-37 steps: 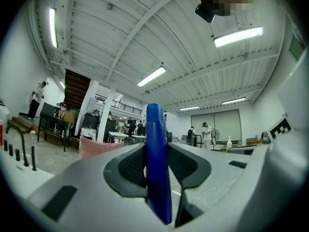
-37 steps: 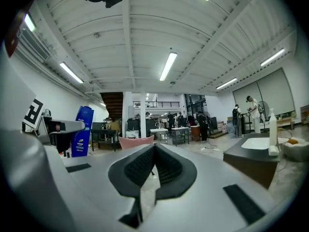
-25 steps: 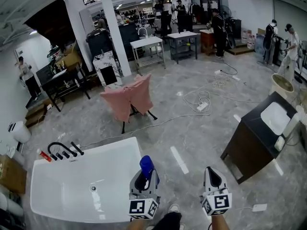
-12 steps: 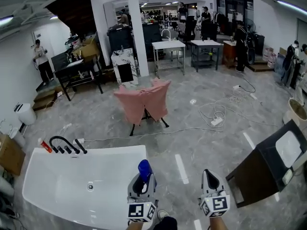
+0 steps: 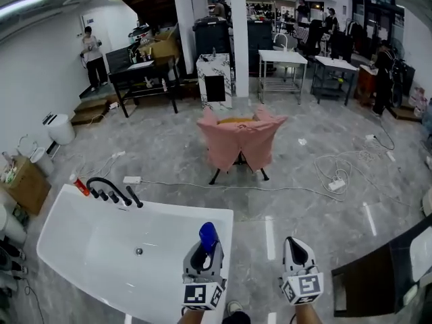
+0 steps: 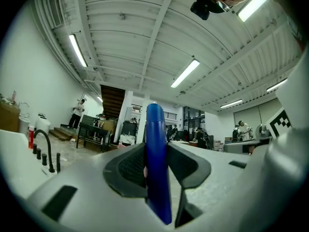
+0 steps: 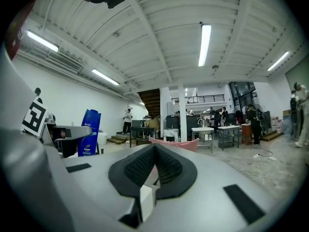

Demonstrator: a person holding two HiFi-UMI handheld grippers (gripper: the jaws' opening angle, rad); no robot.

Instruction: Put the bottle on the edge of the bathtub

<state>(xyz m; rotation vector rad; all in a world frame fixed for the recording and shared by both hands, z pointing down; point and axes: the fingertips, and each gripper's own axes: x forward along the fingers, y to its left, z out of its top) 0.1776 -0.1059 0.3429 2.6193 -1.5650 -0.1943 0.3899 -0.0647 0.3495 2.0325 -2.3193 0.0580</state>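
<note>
Over the last second your view has swung, and the bathtub (image 5: pixel 162 204) now spreads from 9 to 11 o'clock of your left hand-held gripper (image 5: pixel 204 252), which pinches the blue bottle (image 5: pixel 208 233) upright just beside the rim, so placement looks near. Your right hand-held gripper (image 5: pixel 298 247) is pressed together and empty. There is one bottle, one bathtub and two hand-held grippers.

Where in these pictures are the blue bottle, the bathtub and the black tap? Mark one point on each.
blue bottle (image 5: pixel 208 236): head view, on its upper end.
bathtub (image 5: pixel 94 262): head view, on its bare inner floor.
black tap (image 5: pixel 111 181): head view, on its curved spout.
</note>
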